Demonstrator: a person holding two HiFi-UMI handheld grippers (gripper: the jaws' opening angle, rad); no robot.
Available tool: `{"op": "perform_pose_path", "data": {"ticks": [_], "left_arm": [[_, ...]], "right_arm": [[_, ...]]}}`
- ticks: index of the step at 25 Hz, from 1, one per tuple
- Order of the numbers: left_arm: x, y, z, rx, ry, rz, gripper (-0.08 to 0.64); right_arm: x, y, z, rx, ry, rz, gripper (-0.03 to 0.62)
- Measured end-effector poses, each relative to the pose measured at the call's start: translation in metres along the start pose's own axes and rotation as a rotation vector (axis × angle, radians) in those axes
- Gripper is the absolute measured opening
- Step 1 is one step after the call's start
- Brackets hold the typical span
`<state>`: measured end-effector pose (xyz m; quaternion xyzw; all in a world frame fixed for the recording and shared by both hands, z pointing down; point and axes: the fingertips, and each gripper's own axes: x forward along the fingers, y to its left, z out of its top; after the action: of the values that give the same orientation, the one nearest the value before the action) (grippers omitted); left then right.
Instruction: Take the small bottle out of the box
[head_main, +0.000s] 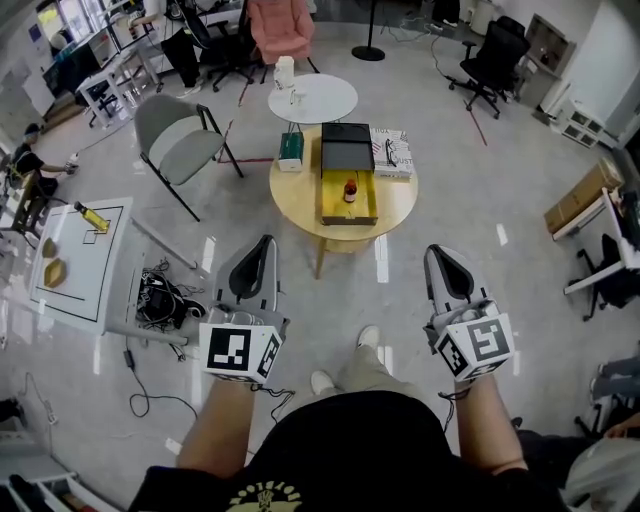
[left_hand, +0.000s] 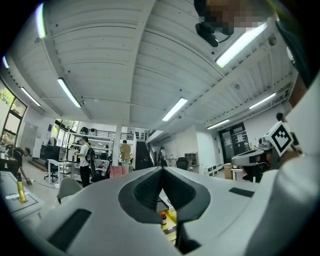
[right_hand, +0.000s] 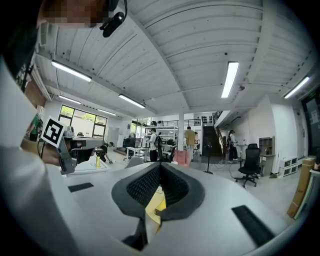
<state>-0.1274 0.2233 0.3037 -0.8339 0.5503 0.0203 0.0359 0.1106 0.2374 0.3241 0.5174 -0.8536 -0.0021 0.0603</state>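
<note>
Our left tongs and right tongs are both closed and empty, well short of the round table, where the small bottle stands upright in the yellow box.

1. Black T-shirt, yellow print low at 6 o'clock.
2. Khaki trousers, white shoes.
3. Pale grey shells on left tongs and right tongs, dark ribbed pads, black-and-white marker cubes at the rear.
</note>
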Motion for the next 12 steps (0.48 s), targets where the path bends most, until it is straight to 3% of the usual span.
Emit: {"op": "perform_pose_path", "data": {"ticks": [12], "left_arm": [[0.034, 0.017, -0.011, -0.038, -0.010, 0.031, 0.014]], "right_arm": [[0.033, -0.023, -0.006, -0.021, 0.024, 0.039, 0.015]]}}
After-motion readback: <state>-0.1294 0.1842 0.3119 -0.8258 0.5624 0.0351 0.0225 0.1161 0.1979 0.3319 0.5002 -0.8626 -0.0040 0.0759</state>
